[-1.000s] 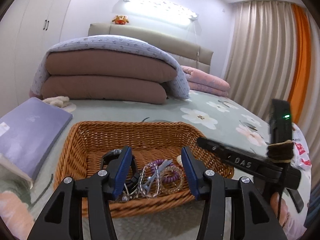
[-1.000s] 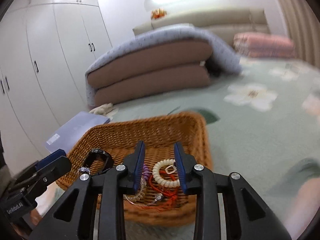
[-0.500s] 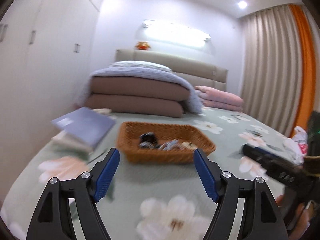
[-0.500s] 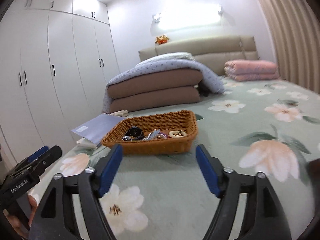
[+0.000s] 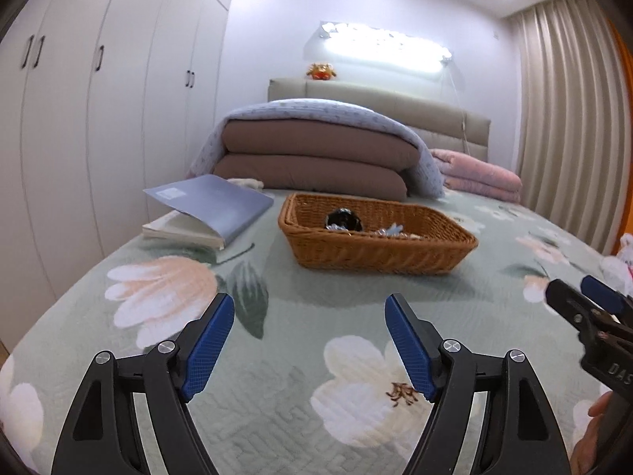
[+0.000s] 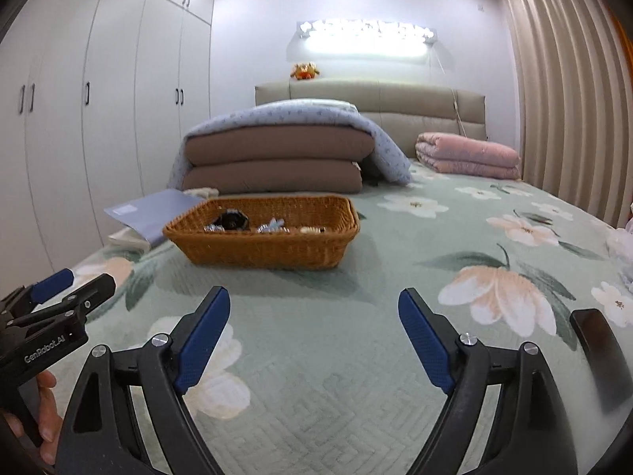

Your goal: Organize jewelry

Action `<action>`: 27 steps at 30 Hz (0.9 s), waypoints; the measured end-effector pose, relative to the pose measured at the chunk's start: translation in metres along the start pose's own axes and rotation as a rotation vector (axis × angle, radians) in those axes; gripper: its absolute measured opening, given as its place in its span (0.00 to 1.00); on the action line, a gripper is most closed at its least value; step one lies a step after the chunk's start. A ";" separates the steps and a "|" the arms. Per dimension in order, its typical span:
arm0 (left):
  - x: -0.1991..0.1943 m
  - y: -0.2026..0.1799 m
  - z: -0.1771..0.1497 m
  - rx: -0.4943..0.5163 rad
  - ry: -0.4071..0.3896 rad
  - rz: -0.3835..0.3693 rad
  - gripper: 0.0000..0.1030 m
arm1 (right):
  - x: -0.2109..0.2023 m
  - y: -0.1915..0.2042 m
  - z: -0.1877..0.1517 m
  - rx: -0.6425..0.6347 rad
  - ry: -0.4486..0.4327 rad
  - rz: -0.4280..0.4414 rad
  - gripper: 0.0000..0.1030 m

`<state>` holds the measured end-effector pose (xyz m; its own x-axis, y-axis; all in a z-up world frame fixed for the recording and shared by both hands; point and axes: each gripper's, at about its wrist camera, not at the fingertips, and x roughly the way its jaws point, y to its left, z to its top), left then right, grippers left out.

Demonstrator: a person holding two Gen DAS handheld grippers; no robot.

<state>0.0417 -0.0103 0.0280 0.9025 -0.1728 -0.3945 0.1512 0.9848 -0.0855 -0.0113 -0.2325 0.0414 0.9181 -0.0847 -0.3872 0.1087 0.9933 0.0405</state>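
Green floral bedding [image 5: 316,427] fills the foreground of the left wrist view, where 1 second ago the wicker basket [image 5: 376,245] crowded the bottom of the frame. Now the basket sits well apart from the left gripper [image 5: 308,340], further up the bed, with the jewelry [image 5: 368,227] lying inside it as a small dark and silvery cluster. The left gripper's jaws stand wide with only bedding between them; 1 second ago they were much narrower and hung right over the pile of bracelets. A blue folder [image 5: 209,202] on a book lies left of the basket, and folded brown quilts [image 5: 316,158] sit behind it. At the right edge the right gripper [image 5: 585,304] shows in part, lower and further from the basket than before.

White wardrobe doors and the same bed fill the right wrist view. The right gripper [image 6: 314,340] is opening, its jaws far apart with nothing between them, whereas 1 second ago they were nearly together just above a beaded bracelet. The basket [image 6: 265,247] now stands near the middle left of the picture, well ahead of the fingertips, the jewelry [image 6: 261,226] resting in it. The left gripper [image 6: 59,297] appears at the left edge, a hand [image 6: 39,415] below it.
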 end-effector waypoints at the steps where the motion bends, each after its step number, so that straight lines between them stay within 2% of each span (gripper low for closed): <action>1: 0.000 -0.003 -0.002 0.012 0.003 0.007 0.77 | 0.002 -0.002 -0.001 0.003 0.009 -0.001 0.86; 15: 0.001 -0.014 -0.006 0.065 0.011 0.080 0.77 | 0.011 -0.012 -0.004 0.049 0.065 0.009 0.86; 27: 0.000 -0.015 -0.006 0.069 0.009 0.093 0.77 | 0.014 -0.008 -0.005 0.032 0.078 0.010 0.86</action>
<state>0.0366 -0.0247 0.0235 0.9104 -0.0801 -0.4058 0.0941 0.9955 0.0146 -0.0017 -0.2416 0.0311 0.8867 -0.0675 -0.4575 0.1132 0.9909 0.0732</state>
